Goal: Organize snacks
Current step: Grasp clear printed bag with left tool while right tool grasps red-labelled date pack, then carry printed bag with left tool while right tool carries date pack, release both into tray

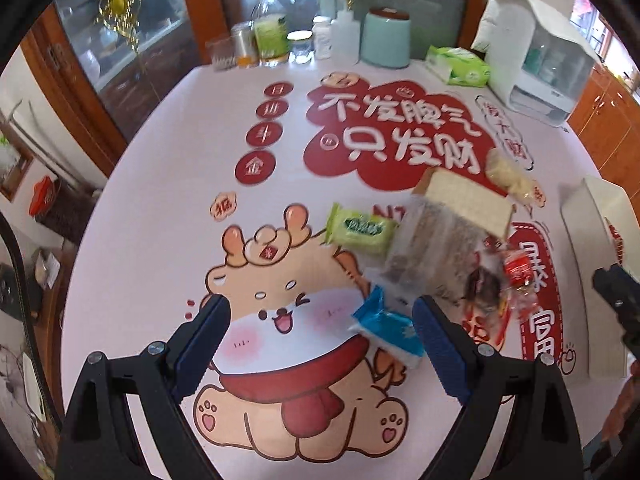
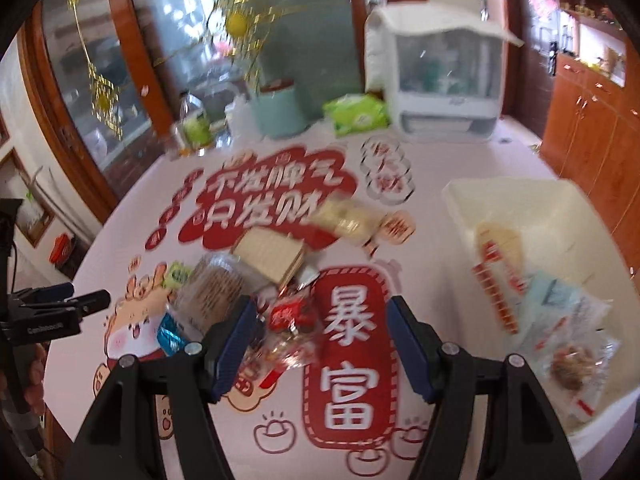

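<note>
Wooden cabinets and glass doors ring a round table (image 1: pixel 160 184) under a festive printed cloth, with bottles, a mint canister (image 1: pixel 386 38) and a white dispenser box (image 1: pixel 548 68) along its far edge.

Through my left wrist view, my left gripper (image 1: pixel 322 344) stands with its jaws wide apart and nothing between the pads. A blue-and-white packet (image 1: pixel 390 326) lies just inside my right-hand finger, apart from it as far as I can tell. Beyond my fingertips sit a green packet (image 1: pixel 360 230), a clear-wrapped bread loaf (image 1: pixel 444 236), a red-wrapped snack (image 1: pixel 516 270) and a pale yellow bag (image 1: pixel 506 174), all loose on the cloth.

Through my right wrist view, my right gripper (image 2: pixel 320 344) is likewise spread open and empty. The red-wrapped snack (image 2: pixel 292 318) lies between my fingers, nearer the left-hand one, not pinched. Off to the right of my fingers stands the white bin (image 2: pixel 460 200), already holding several packets (image 2: pixel 560 320).

I judge the sorting partly done: some snacks are in the bin, while about five wait on the table; the red one looks like my next pick
</note>
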`<control>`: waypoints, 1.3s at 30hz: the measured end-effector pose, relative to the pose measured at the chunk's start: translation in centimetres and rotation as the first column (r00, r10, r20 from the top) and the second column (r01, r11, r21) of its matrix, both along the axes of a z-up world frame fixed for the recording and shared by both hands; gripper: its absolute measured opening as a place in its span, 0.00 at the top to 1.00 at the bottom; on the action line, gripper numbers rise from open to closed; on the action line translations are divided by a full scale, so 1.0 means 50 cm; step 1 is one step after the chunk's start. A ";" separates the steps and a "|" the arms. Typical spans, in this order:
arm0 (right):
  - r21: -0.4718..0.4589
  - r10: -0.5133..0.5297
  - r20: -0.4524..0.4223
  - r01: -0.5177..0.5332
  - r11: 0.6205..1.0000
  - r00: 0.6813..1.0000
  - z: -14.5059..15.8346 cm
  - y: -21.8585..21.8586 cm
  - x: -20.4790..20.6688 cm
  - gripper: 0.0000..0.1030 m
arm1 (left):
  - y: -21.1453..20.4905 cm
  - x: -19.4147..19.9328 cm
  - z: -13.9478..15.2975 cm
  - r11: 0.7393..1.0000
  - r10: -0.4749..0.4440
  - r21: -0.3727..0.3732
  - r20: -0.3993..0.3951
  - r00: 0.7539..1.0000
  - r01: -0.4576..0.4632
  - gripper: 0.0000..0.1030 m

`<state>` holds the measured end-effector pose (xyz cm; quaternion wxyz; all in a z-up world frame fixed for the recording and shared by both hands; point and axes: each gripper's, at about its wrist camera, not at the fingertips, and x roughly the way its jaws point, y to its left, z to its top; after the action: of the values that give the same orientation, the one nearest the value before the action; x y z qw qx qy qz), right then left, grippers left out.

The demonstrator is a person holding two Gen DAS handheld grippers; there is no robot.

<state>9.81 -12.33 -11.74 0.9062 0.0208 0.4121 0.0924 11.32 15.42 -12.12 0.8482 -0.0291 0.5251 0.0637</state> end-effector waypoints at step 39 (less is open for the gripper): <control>-0.099 -0.020 -0.215 -0.002 0.995 0.976 -0.214 0.057 0.103 0.57 | -0.206 0.199 -0.188 0.973 -0.228 -0.064 -0.140 0.964 0.221 0.36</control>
<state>14.95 -9.51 -22.44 0.8564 -0.0121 0.5121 0.0650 21.29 5.10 -21.51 0.8081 0.0149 0.5873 -0.0434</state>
